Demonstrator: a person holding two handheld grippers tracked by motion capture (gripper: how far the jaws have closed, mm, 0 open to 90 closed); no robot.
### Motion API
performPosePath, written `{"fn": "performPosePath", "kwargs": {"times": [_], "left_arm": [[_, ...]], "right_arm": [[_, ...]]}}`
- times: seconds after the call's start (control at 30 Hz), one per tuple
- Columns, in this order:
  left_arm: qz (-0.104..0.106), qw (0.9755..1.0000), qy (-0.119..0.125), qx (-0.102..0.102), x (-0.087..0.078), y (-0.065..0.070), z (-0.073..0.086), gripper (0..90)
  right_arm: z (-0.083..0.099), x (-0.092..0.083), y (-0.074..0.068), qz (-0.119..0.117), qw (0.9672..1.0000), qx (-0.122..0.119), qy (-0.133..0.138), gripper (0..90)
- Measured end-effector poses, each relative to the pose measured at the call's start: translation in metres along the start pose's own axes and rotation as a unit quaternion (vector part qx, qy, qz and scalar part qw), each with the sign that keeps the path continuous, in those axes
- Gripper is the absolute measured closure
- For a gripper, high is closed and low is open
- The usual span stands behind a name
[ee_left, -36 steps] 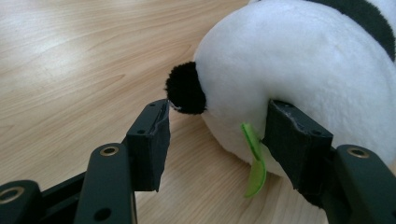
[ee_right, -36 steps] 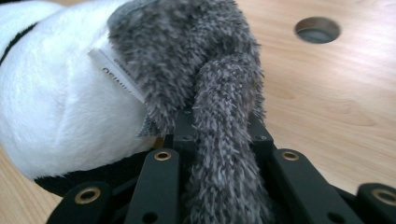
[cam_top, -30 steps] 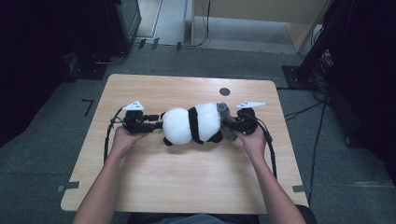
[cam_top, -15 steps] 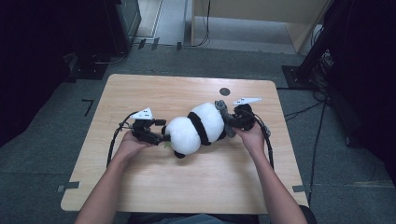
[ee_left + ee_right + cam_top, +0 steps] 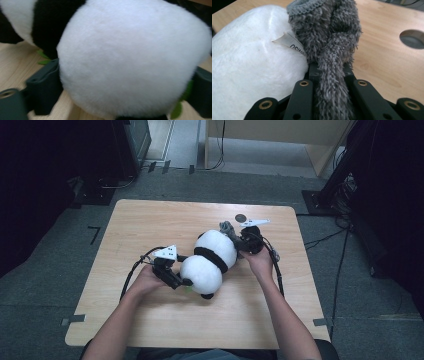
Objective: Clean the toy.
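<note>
On the left of the high view, a broad strip of bare desk lies between the desk's left edge and the left tool, with more open wood toward the far edge and along the near edge in front of the person. The left tool sits in the person's left hand, its cable looping just beside it toward the left. Its jaws have just been opening; in the left gripper view they stand wide apart on either side of the plush panda's white head, released rather than pressing in. Small green leaves show beneath the head, near the right-hand jaw.

The plush panda lies on its side near the middle of the desk, slanting from the near left to the far right, its head toward the left tool and its white body with the black band toward the right tool. It is well clear of every desk edge.

The right tool, in the person's right hand, is clenched on a grey fuzzy sock at the panda's far end. In the right gripper view the sock runs down between the closed jaws, and a white label pokes out where sock meets white fur. Just beyond it a round hole opens in the desk, and bare wood runs on to the right edge.
</note>
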State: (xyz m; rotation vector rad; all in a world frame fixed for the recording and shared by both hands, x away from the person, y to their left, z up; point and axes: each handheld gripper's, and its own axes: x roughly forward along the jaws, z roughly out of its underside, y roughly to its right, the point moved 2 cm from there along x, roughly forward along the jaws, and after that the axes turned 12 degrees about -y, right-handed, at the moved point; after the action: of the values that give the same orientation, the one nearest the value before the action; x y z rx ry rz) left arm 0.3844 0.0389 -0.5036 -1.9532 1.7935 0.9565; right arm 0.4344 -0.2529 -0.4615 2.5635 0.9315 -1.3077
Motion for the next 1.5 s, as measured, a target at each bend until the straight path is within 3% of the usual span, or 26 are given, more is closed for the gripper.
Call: {"fn": "performPosePath", "kwargs": {"times": [0.13,0.3,0.37,0.43,0.57,0.73,0.83,0.93,1.1,1.2,1.37,1.5], "left_arm": [[0.009,0.9999,0.001,-0.013,-0.007,-0.004,0.002,23.3],[-0.007,0.9998,0.008,-0.019,-0.014,-0.005,0.002,34.2],[-0.011,0.9997,0.012,-0.020,-0.015,-0.004,0.002,38.5],[-0.021,0.9994,0.020,-0.018,-0.016,-0.004,0.001,41.1],[-0.029,0.9984,0.035,-0.034,-0.021,-0.006,0.003,45.9],[-0.063,0.9949,0.055,-0.058,-0.030,-0.010,0.005,47.5],[-0.087,0.9906,0.066,-0.082,-0.034,-0.013,0.005,47.4],[-0.110,0.9849,0.074,-0.112,-0.037,-0.015,0.004,47.2],[-0.127,0.9757,0.087,-0.156,-0.041,-0.017,0.001,47.2],[-0.138,0.9723,0.088,-0.168,-0.041,-0.016,-0.002,47.2],[-0.169,0.9631,0.087,-0.190,-0.038,-0.010,-0.011,47.1],[-0.177,0.9607,0.085,-0.197,-0.037,-0.008,-0.014,47.0]], "right_arm": [[-0.006,0.001,0.001,0.010,0.9999,0.011,-0.003,78.6],[-0.007,0.000,0.001,0.034,0.9993,-0.005,-0.010,77.6],[-0.007,-0.001,0.003,0.034,0.9994,0.000,-0.006,77.1],[-0.008,-0.003,0.005,0.035,0.9994,0.005,-0.001,76.4],[-0.009,-0.010,0.010,0.050,0.9986,0.009,0.011,72.7],[-0.007,-0.023,0.017,0.047,0.9985,0.021,0.020,76.8],[-0.006,-0.030,0.017,0.038,0.9986,0.028,0.022,77.6],[-0.006,-0.037,0.014,0.028,0.9986,0.031,0.032,77.6],[-0.007,-0.048,0.000,0.007,0.9987,0.021,0.046,77.6],[-0.008,-0.053,-0.012,-0.011,0.9984,0.012,0.054,77.6],[-0.014,-0.058,-0.035,-0.034,0.9970,-0.010,0.069,77.5],[-0.020,-0.058,-0.055,-0.050,0.9951,-0.032,0.079,77.2]]}}
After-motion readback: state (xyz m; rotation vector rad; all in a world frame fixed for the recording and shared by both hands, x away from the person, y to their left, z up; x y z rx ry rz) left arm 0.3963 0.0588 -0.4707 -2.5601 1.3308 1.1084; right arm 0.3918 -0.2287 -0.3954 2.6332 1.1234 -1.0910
